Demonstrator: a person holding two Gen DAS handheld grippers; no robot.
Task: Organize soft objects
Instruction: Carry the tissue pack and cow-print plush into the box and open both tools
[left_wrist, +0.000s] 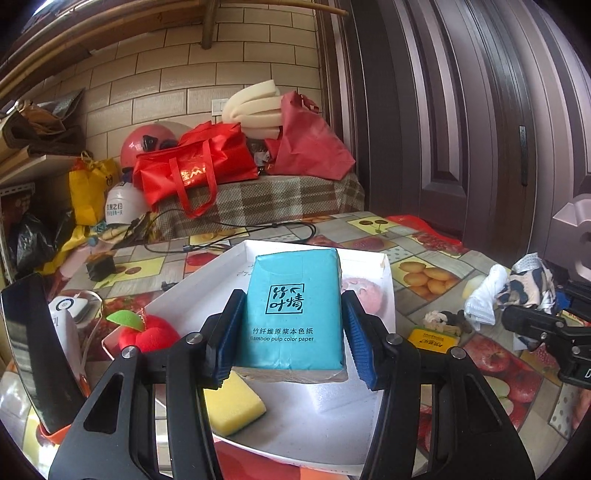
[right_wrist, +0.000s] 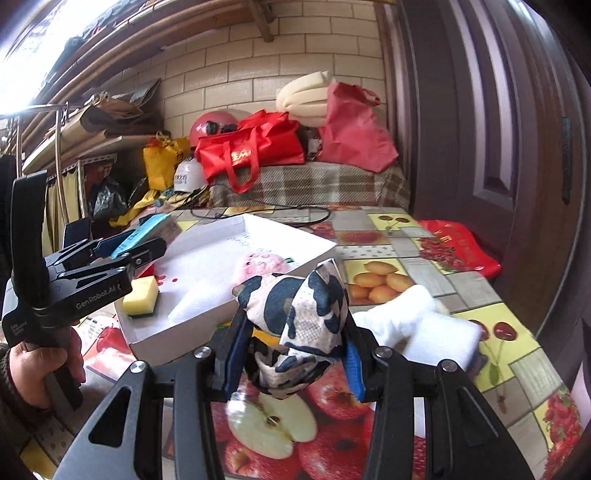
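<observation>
Your left gripper (left_wrist: 293, 328) is clamped on the teal plastic-wrapped pack of bamboo pulp tissue paper (left_wrist: 293, 306), blue pads pressed against both long sides, holding it up above the shallow white cardboard tray (left_wrist: 384, 266). In that tray, beneath the pack, lie a yellow rectangular sponge (left_wrist: 232, 404), a white foam block (left_wrist: 332, 393) and a pink plush toy (left_wrist: 360, 293); a red plush apple with a green leaf (left_wrist: 151, 332) sits at the tray's left edge.

Your right gripper (right_wrist: 293, 349) is clenched on a crumpled cloth with a navy, white and tan patchwork print (right_wrist: 306, 317), lifted off the table (right_wrist: 461, 273), which wears a fruit-print oilcloth. Just to the right of that cloth lies a white folded cloth (right_wrist: 417, 325) on the tabletop. From the right wrist view, the tray stands left of the held cloth, near but apart from it, with your left gripper (right_wrist: 146, 242) over its far left corner.

Behind the table, red tote bags (right_wrist: 255, 147) and a pink helmet (right_wrist: 212, 123) rest on a plaid-covered surface (right_wrist: 314, 184) against a brick-pattern wall.
</observation>
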